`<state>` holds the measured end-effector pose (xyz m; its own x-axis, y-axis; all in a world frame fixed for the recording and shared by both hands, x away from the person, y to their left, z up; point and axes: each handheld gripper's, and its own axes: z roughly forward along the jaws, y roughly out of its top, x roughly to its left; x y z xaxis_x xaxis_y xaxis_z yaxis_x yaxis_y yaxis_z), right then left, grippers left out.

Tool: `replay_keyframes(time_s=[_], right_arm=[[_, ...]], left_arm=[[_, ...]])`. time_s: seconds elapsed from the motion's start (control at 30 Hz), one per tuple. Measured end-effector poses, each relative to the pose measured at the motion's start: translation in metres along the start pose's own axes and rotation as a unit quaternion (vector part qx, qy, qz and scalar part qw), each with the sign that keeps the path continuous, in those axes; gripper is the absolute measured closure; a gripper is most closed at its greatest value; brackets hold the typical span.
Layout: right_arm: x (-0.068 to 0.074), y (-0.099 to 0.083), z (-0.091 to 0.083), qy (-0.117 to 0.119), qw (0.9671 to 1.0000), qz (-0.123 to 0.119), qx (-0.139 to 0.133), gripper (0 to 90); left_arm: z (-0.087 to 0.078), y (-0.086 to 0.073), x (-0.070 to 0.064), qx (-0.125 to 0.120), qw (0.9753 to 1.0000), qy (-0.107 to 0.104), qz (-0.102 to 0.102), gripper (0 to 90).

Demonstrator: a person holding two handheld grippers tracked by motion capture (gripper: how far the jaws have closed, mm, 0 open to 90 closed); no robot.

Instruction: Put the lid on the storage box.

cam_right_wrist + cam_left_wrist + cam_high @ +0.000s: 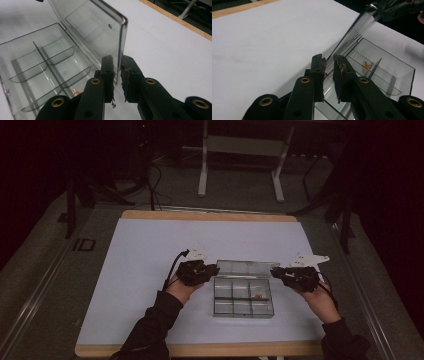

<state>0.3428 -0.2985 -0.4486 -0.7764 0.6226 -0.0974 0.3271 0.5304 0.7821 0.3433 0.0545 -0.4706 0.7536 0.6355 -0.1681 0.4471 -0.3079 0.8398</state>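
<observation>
A clear plastic compartment box (225, 307) sits on the white mat, its lid (245, 267) standing up at the far side. My left gripper (215, 269) is at the lid's left end and my right gripper (274, 271) at its right end. In the left gripper view the lid (359, 27) runs down edge-on between the jaws of the left gripper (329, 60), which are shut on it. In the right gripper view the right gripper (117, 61) is shut on the lid's (92, 27) side edge. A small copper-coloured piece (257, 296) (366, 65) (75, 92) lies in one compartment.
The white mat (150, 250) covers a wooden table (210, 215) and lies bare to the left of the box and behind it. Beyond the table stand a white frame's legs (202, 175) on a dark floor, with cables.
</observation>
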Motion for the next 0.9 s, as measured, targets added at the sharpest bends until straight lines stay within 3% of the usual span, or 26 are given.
replay_keyframes(time_s=[0.43, 0.63, 0.9], right_arm=[[0.009, -0.012, -0.004, 0.009, 0.9998, -0.02, 0.003, 80.1], [0.014, -0.019, -0.006, 0.011, 0.9996, -0.027, 0.006, 78.9], [0.019, -0.029, -0.007, 0.016, 0.9996, -0.022, 0.007, 77.5]], left_arm=[[-0.004, -0.013, -0.013, 0.008, 0.9996, 0.011, 0.023, 78.9], [-0.007, -0.022, -0.017, 0.009, 0.9997, 0.005, 0.023, 78.7], [-0.008, -0.028, -0.02, 0.018, 0.9993, 0.004, 0.032, 78.6]])
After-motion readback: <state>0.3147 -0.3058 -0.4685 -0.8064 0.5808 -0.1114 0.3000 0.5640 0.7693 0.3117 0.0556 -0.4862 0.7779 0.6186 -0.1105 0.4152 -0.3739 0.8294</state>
